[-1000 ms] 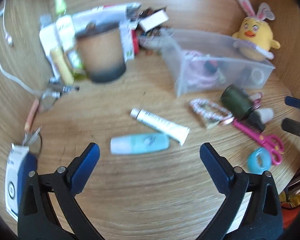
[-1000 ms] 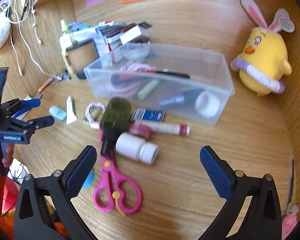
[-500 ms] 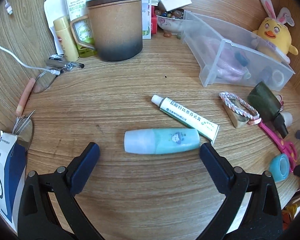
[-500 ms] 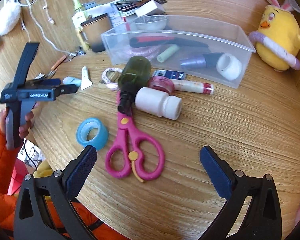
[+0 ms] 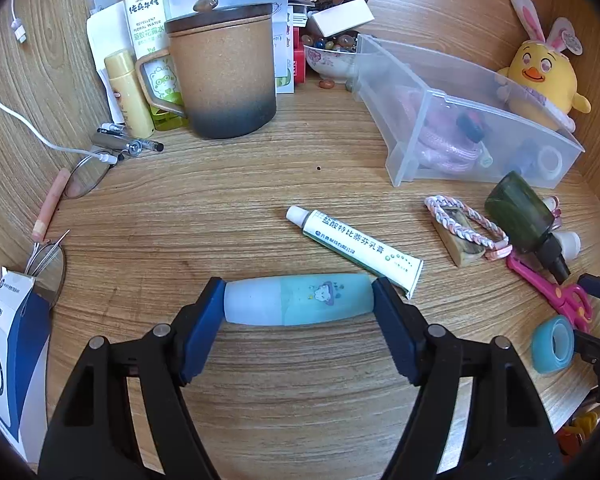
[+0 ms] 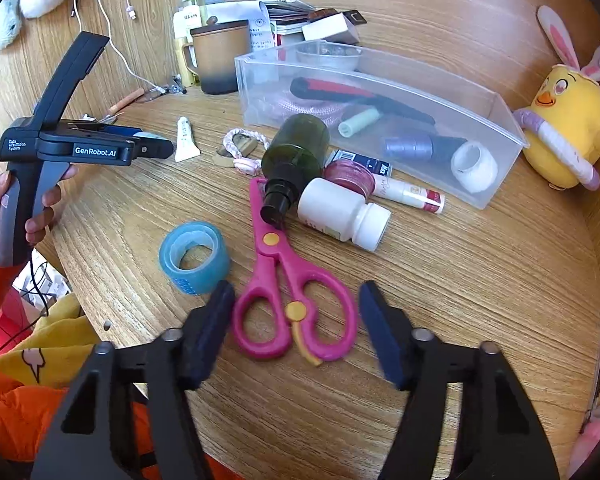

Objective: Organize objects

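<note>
While the round wood-grain bench (image 5: 260, 184) carries everything, the largest thing on it is the long clear plastic bin (image 6: 496, 124) at the back, which holds a pink coil, a black-and-red brush, a pale green stick, a dark capped tube and a white tape roll. Beside its far end sits a yellow plush chick with rabbit ears (image 6: 568, 120), and by its other end stands a brown ceramic mug with a lid (image 5: 224, 76). In front of the bin lie a dark green spray bottle (image 6: 296, 148), a white pill bottle (image 6: 340, 212) just beside it, pink plastic scissors (image 6: 284, 280) and a blue roll of tape (image 6: 194, 256). The left tool (image 5: 298, 300) has just been closing and now presses its blue pads on both ends of a pale blue-and-teal plastic tube (image 5: 300, 300) lying crosswise on the bench, near a white ointment tube with green print (image 5: 356, 244). The right tool (image 6: 296, 328) has just been closing too; its pads stand either side of the scissors' handle loops, the left pad about touching a loop, the right one apart.
</note>
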A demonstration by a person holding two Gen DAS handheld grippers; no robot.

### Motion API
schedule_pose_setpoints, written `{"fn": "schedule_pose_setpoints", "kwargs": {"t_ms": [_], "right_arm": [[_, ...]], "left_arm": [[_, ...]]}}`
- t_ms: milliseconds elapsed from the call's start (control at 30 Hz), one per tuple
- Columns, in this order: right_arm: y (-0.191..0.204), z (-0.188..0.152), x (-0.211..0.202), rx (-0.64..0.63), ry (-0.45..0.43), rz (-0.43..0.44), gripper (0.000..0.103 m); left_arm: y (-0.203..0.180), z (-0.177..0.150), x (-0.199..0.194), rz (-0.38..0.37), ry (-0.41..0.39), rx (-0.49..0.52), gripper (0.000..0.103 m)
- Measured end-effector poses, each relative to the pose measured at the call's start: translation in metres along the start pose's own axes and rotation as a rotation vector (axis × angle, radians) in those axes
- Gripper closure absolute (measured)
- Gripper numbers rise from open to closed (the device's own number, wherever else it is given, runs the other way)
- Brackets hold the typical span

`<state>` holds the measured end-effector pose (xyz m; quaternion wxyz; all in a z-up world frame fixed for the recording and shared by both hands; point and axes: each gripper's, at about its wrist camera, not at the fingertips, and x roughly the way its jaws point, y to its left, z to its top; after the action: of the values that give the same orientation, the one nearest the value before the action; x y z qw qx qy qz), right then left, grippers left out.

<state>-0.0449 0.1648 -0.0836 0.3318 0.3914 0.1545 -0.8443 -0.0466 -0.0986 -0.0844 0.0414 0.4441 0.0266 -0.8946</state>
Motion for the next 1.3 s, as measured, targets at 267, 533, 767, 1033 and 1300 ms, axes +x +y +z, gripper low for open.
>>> {"fn": "schedule_pose_setpoints", "kwargs": {"t_ms": [267, 533, 767, 1033, 1300], "right_arm": [[-0.003, 0.016, 0.012, -0.012, 0.050, 0.046, 0.044], [0.004, 0.036, 0.030, -0.086, 0.080, 0.060, 0.067], [0.010, 0.036, 0.027, -0.097, 0.071, 0.047, 0.085], [-0.008, 0.022, 0.007, -0.025, 0.039, 0.027, 0.086], [-0.024, 0.029, -0.019, -0.013, -0.057, -0.016, 0.086]], "left_arm": [[0.006, -0.007, -0.011, -0.026, -0.012, -0.047, 0.030], [0.000, -0.010, -0.032, -0.027, -0.064, -0.033, 0.030], [-0.016, 0.000, -0.051, -0.062, -0.116, 0.001, 0.030], [-0.048, 0.033, -0.065, -0.124, -0.194, 0.051, 0.030], [-0.067, 0.067, -0.058, -0.164, -0.226, 0.039, 0.030]]}}
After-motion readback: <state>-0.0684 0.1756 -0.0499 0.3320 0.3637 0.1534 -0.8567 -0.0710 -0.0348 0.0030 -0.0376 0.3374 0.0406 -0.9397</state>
